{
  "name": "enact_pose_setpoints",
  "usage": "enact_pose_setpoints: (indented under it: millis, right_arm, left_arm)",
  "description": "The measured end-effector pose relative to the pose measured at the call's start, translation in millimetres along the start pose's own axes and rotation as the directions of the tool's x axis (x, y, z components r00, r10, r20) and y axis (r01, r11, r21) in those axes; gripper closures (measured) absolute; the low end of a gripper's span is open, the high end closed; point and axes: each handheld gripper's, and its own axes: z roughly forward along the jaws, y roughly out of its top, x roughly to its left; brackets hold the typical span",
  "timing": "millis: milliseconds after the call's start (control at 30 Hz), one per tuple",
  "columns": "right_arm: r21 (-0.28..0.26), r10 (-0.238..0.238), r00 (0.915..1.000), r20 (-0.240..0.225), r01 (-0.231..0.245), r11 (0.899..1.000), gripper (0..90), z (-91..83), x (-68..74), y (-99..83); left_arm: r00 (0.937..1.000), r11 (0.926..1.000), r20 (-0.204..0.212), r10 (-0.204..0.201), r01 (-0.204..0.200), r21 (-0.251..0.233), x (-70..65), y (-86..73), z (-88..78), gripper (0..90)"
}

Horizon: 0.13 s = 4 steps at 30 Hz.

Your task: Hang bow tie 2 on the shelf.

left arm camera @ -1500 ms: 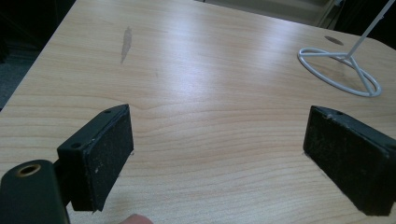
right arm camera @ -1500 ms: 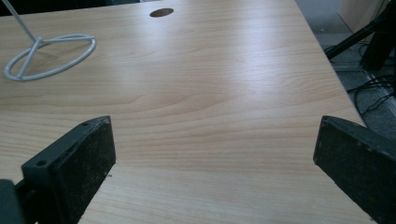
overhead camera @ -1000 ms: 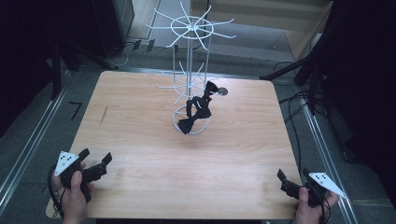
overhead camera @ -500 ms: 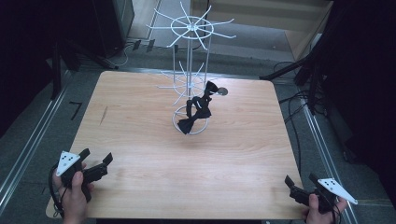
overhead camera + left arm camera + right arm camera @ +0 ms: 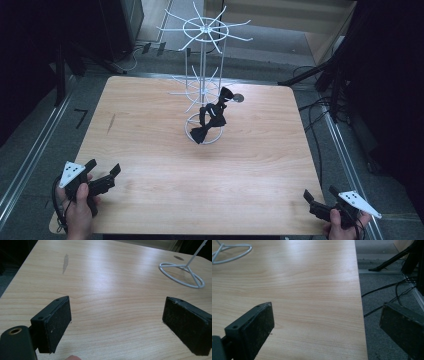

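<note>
**Two open grippers rest at the near corners of a table with a wire rack**

High view: a white wire display rack (image 5: 203,82) stands at the middle of a wooden table (image 5: 150,150), with black bow ties (image 5: 210,122) hanging low on it. The left gripper (image 5: 102,172) sits at the near left corner, the right gripper (image 5: 318,196) at the near right corner, both well apart from the rack.

Left gripper view: its jaws stand wide apart over bare wood; the rack's ring base (image 5: 181,275) lies ahead to the right.

Right gripper view: jaws wide apart, one over the table's edge, one over the floor (image 5: 387,290).
</note>
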Motion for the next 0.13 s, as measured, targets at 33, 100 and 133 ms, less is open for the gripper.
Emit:
enact_pose_setpoints:
  millis: [33, 100, 133]
  right_arm:
    - [0.001, 0.002, 1.0000, 0.001, -0.002, 1.000, 0.1, 0.2, -0.1, 0.1]
    - [-0.003, 0.016, 0.9999, 0.002, -0.016, 1.000, 0.1, 0.5, -0.9, 0.2]
    - [-0.003, 0.017, 0.9998, 0.004, -0.017, 1.000, 0.1, 0.5, -1.1, 0.2]
  left_arm:
    - [1.0000, 1.0000, 0.001, 0.000, 0.000, 0.001, 0.1, 0.0, 0.0, 9.3]
    - [1.0000, 1.0000, 0.001, -0.001, 0.001, 0.001, 0.1, 0.0, -0.1, 9.3]
    - [1.0000, 1.0000, 0.001, 0.000, 0.000, 0.002, 0.1, 0.0, -0.3, 9.3]
